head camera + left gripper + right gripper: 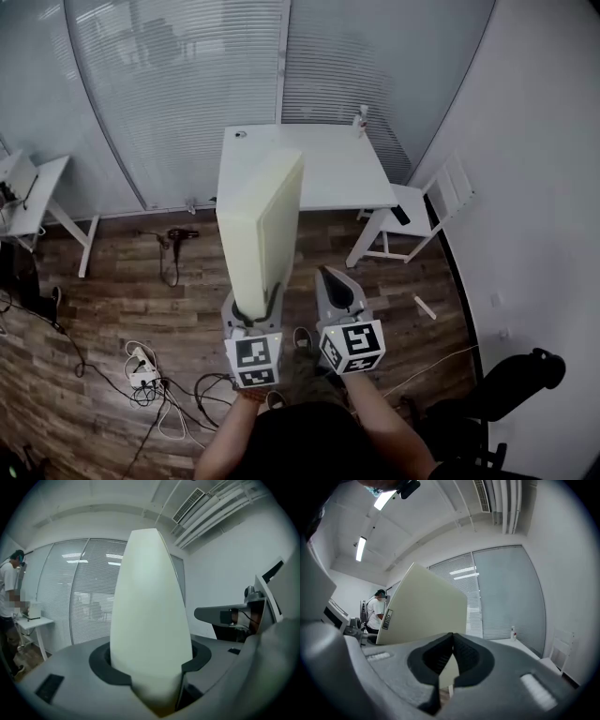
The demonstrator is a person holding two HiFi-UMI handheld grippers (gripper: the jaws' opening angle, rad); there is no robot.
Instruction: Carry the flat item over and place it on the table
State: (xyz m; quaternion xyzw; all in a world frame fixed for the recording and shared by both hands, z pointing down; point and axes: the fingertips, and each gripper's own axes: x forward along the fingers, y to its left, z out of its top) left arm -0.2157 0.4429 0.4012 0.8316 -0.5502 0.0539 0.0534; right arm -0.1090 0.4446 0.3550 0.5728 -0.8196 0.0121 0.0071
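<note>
Left hand-held gripper [251,317] pinches panel [258,225] upright by its bottom edge; right hand-held gripper [330,277] pressed together, empty, beside. Desk [328,173] well ahead. Risk: tall panel may lever out & tip w/ one-point grip.

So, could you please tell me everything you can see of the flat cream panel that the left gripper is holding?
The flat panel is a pale cream slab, thick-edged, round-cornered, plain and matte. It stands upright on edge, its lower end clamped in the left gripper, over the wooden floor, short of the white table. A small dark label sits on one face. Nothing else touches it.
</note>
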